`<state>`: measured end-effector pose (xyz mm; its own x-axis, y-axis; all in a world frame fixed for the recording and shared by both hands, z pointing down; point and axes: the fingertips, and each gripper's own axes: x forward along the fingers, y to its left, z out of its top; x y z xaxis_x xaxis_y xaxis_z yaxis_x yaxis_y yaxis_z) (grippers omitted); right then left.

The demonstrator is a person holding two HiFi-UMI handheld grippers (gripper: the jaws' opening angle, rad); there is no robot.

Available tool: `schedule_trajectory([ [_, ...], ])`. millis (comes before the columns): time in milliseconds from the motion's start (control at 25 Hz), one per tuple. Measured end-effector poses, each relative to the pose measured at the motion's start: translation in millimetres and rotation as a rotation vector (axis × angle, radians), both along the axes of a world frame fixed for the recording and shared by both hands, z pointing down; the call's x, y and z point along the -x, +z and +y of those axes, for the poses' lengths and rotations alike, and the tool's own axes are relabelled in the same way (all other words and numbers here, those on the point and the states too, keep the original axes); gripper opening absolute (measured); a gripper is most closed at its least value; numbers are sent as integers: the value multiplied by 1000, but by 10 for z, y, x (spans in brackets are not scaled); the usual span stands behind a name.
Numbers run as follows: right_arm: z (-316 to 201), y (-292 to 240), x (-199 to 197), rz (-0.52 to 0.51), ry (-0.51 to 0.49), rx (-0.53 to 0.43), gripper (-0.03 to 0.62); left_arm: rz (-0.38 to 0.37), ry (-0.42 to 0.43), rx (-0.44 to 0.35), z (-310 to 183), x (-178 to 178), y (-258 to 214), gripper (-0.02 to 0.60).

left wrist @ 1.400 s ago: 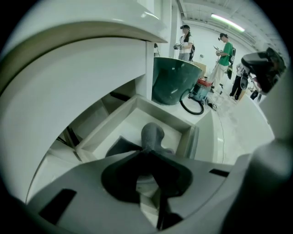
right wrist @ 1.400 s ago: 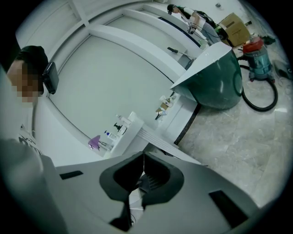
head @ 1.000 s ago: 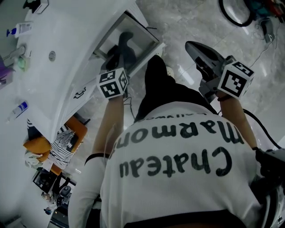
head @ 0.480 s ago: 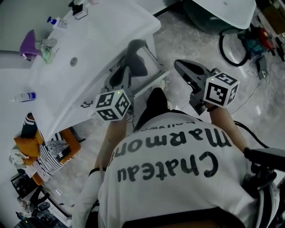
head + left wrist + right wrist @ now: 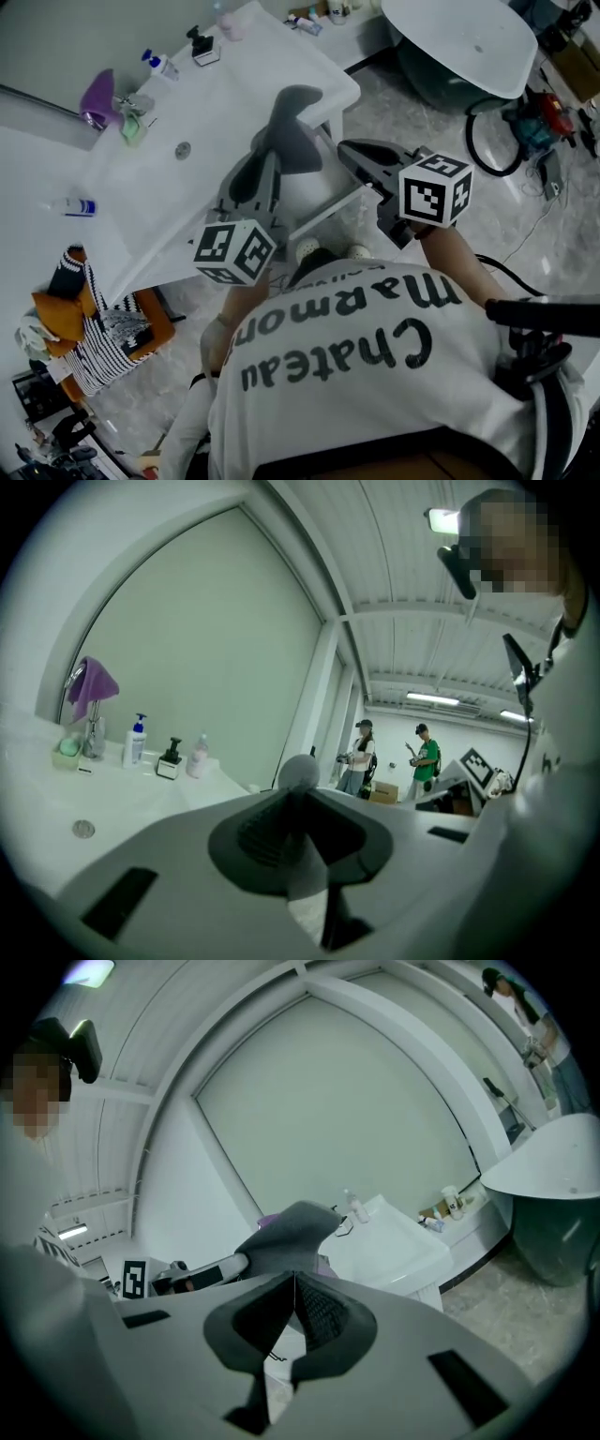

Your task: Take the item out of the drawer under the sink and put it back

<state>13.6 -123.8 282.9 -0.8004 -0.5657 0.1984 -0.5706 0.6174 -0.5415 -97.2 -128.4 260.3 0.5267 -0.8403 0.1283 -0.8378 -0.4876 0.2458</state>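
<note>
My left gripper point(image 5: 270, 159) is raised over the white sink counter point(image 5: 216, 103) and is shut on a dark grey item point(image 5: 298, 117) with a flared top. In the left gripper view the item's rounded end point(image 5: 298, 772) sticks out past the jaws. My right gripper point(image 5: 352, 153) hovers just right of it, level with the counter's corner, jaws shut and holding nothing. In the right gripper view the grey item point(image 5: 292, 1224) sits straight ahead. The white drawer point(image 5: 323, 214) under the sink stands pulled out below both grippers.
A purple cloth point(image 5: 98, 94) hangs on the tap, with pump bottles point(image 5: 155, 62) along the counter's back. A white tub point(image 5: 459, 37) stands at top right, cables and tools point(image 5: 525, 122) lie on the floor. Two people point(image 5: 361, 754) stand far off.
Both grippers have risen. The left one has lifted the grey item from the open drawer to above the counter. The right one has moved up and leftward, closer to the item.
</note>
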Motion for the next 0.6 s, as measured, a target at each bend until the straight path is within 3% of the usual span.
schedule_trajectory([
  [240, -182, -86, 458, -18, 24, -10, 12, 1, 58, -25, -109, 367, -193, 55],
  [600, -363, -209, 1108, -28, 138, -64, 12, 10, 224, -57, -391, 851, -282, 54],
])
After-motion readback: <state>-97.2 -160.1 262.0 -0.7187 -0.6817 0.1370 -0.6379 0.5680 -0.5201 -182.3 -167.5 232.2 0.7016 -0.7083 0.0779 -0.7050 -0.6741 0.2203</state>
